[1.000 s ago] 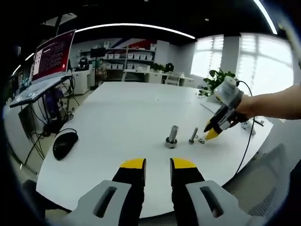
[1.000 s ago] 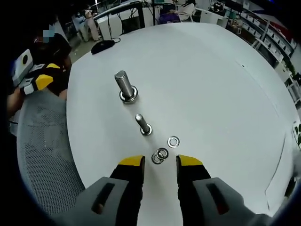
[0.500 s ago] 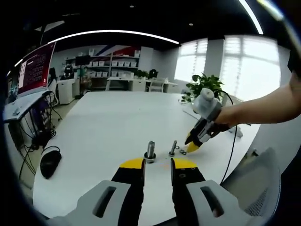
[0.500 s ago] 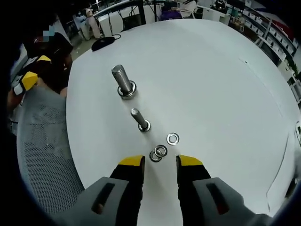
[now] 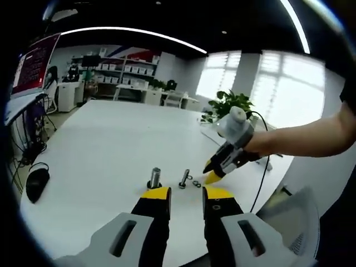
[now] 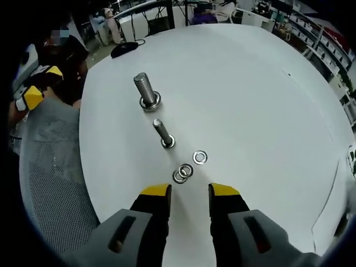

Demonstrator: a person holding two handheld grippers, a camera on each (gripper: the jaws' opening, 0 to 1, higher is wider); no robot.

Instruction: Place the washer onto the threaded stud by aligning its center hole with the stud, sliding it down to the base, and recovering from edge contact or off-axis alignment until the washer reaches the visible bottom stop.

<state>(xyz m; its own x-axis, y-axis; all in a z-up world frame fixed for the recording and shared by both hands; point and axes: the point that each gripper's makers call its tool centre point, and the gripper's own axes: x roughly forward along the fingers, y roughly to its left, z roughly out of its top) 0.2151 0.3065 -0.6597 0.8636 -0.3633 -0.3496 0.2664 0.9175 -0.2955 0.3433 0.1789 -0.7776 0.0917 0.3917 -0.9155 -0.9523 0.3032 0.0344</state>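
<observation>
Currently I hold my right gripper [image 6: 189, 192], jaws parted and empty, just before three washers [image 6: 183, 173] lying beside two upright studs [image 6: 162, 133] on the white desk [image 6: 250, 100], while my left gripper [image 5: 186, 193] is likewise parted and empty.

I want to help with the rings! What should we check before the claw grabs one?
1. Right gripper jaws apart and holding nothing: ok.
2. Loose washers on the white table, just ahead of those jaws: ok.
3. Two washers overlap, so lifting just one may be tricky: not ok. A third washer lies apart, likely easier.
4. Small stud upright with a bare shaft: ok.
5. Large stud upright: ok.
6. Which washer fits which stud: cannot tell.
</observation>
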